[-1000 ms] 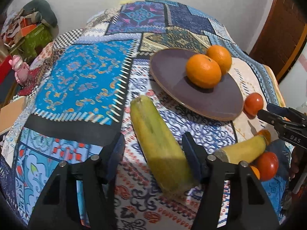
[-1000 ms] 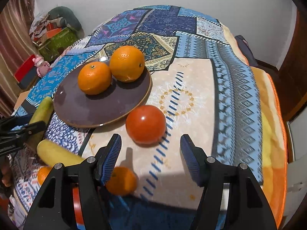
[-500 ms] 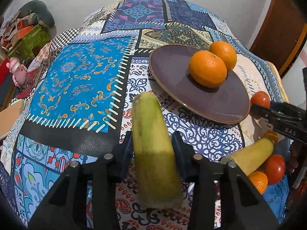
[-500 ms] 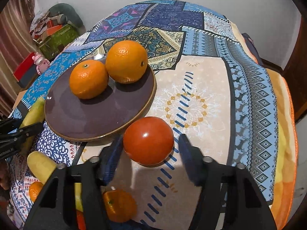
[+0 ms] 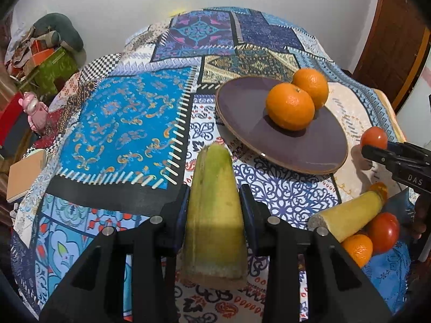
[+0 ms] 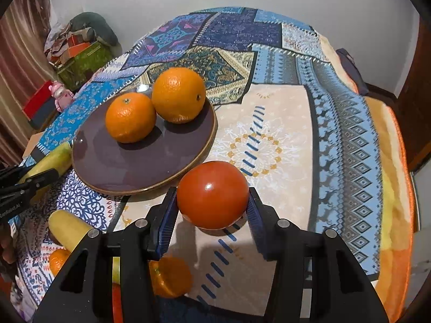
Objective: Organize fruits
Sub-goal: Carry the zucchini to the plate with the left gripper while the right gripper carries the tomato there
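The yellow-green banana piece (image 5: 215, 210) is clamped between the blue pads of the left gripper (image 5: 214, 210); the jaws have just been closing and both pads are now pressed on its sides. Its cut end is pointed toward the camera and its tip toward the plate. From the right wrist view the same piece (image 6: 51, 161) is seen just beside the plate's left rim, with the left gripper's black fingers over it.

The red tomato (image 6: 212, 195) is gripped by the right gripper (image 6: 212, 207): the jaws have just been closing, and a pad is seen touching each side. It is held just off the near edge of the plate, with its shadow cast on the cloth below. In the left wrist view the tomato (image 5: 374, 138) is seen at the tip of the right gripper's black finger.

The dark brown plate (image 6: 113, 167) is set on the patchwork cloth (image 6: 282, 123), and two oranges (image 6: 130, 117) (image 6: 178, 94) are touching each other on it.

Near the lower right of the left wrist view, a second banana piece (image 5: 347, 218), a second tomato (image 5: 383, 231) and a small orange (image 5: 357, 249) are bunched together on the cloth. Another small orange (image 6: 168, 277) is seen under the right gripper's body.

A pink figurine (image 5: 33, 111) and a green box (image 5: 54, 67) are seen off the cloth's far left edge.
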`<state>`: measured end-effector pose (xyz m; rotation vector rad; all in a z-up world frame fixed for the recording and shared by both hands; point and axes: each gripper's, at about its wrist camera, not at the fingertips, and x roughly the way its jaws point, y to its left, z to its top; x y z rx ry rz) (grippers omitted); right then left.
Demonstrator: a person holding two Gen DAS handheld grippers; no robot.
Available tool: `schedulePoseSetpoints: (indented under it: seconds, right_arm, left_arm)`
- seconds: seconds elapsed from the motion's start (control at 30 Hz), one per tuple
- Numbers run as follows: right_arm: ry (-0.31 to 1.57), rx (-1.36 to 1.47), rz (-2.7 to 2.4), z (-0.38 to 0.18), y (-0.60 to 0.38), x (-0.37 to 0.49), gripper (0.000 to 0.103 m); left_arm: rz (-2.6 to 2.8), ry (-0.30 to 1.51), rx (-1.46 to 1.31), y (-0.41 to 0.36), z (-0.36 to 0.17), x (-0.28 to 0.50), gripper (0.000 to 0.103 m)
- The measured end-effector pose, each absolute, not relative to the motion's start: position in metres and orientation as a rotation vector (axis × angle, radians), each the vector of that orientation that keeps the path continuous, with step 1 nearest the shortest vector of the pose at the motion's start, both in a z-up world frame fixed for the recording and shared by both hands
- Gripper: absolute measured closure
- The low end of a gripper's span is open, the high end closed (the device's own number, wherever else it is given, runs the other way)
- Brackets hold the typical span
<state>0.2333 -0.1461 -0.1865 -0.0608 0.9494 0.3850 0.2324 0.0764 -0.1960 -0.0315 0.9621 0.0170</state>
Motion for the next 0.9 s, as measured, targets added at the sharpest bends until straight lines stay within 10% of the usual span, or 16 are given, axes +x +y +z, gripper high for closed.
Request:
schedulePoseSetpoints:
  seconds: [0.9]
  right_arm:
    - [0.881, -0.065, 0.452, -0.161, -0.113, 0.254, 0.057]
  left_arm:
    - [-0.060, 0.815, 0.024, 0.044, -0.139, 0.278, 0.066]
